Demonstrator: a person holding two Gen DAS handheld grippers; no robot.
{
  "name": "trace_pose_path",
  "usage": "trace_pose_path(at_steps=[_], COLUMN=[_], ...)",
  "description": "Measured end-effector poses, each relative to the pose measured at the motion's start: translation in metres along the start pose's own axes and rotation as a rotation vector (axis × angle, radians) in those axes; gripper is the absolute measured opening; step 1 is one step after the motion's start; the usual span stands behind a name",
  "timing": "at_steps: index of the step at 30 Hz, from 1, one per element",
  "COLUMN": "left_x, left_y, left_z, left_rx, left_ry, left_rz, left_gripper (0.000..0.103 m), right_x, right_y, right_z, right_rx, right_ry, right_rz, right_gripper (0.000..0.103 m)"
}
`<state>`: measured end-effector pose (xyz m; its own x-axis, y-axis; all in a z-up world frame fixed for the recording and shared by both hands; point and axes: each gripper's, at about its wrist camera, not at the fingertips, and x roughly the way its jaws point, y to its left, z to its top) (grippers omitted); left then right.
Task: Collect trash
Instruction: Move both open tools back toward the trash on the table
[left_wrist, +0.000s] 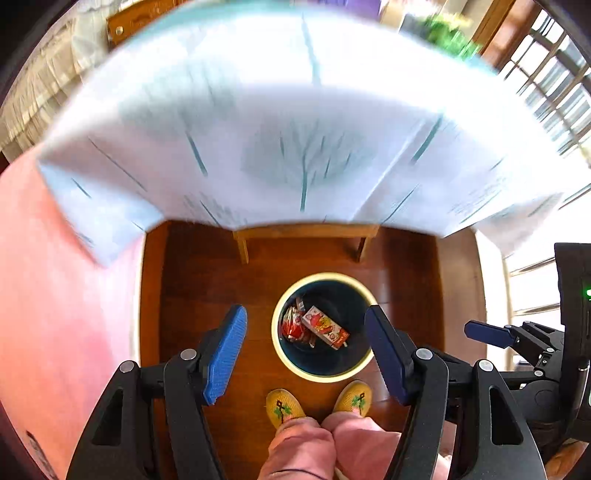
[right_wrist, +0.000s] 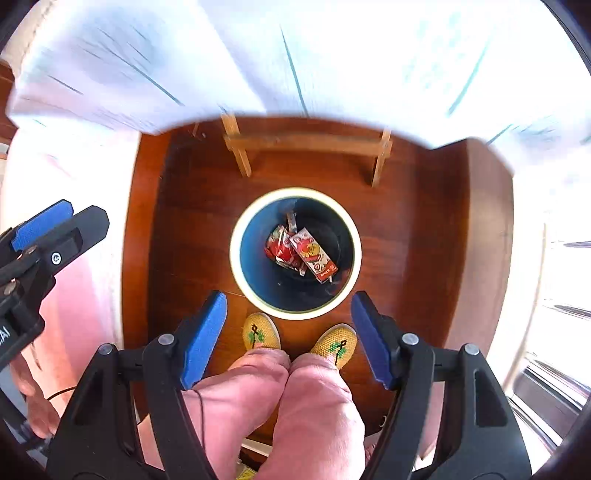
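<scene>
— What does your left camera give you that the right doesn't?

— Green plants (left_wrist: 448, 35) by the window. Your left gripper (left_wrist: 306, 354) is spread wide, empty; your right gripper (right_wrist: 288, 338) too.

— And the trash?

— The red carton (right_wrist: 313, 254) and wrappers (right_wrist: 281, 248) lie in the blue bin (right_wrist: 295, 312), on the floor before your slippers (right_wrist: 260, 332). The right view alone shows your hand (right_wrist: 35, 402).

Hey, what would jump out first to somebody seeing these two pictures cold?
The round bin on the dark wood floor, straight below both cameras, with a red snack carton and crumpled red wrappers inside. Next, the yellow embroidered slippers just beside its rim. Both the left gripper and right gripper hang open and empty above.
</scene>
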<state>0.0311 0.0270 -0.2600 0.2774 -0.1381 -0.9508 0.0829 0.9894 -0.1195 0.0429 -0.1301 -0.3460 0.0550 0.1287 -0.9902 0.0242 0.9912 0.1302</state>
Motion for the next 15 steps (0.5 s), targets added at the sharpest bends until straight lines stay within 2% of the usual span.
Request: trace_pose_path(at_steps=[6, 10, 15], left_x=[-0.107, -0.167, -0.223], left_y=[-0.013, -0.023, -0.030], left_z=[0.028, 0.047, 0.077], left_rx=[0.084, 0.148, 0.183], left_ry=[-0.096, -0.171, -0.260], left_rz=[-0.011, -0.012, -0.023], left_gripper=[0.069, 0.069, 0.070], right_x=[-0.108, -0.179, -0.257], right_y=[0.017, 0.024, 0.031], right_z=[-0.005, -0.004, 0.002], right_rx=[0.030, 0.060, 0.096], right_ry=[-0.110, -0.241, -0.421], right_rz=[-0.001, -0.020, -0.045], right_gripper=[0.067, 0.067, 0.068])
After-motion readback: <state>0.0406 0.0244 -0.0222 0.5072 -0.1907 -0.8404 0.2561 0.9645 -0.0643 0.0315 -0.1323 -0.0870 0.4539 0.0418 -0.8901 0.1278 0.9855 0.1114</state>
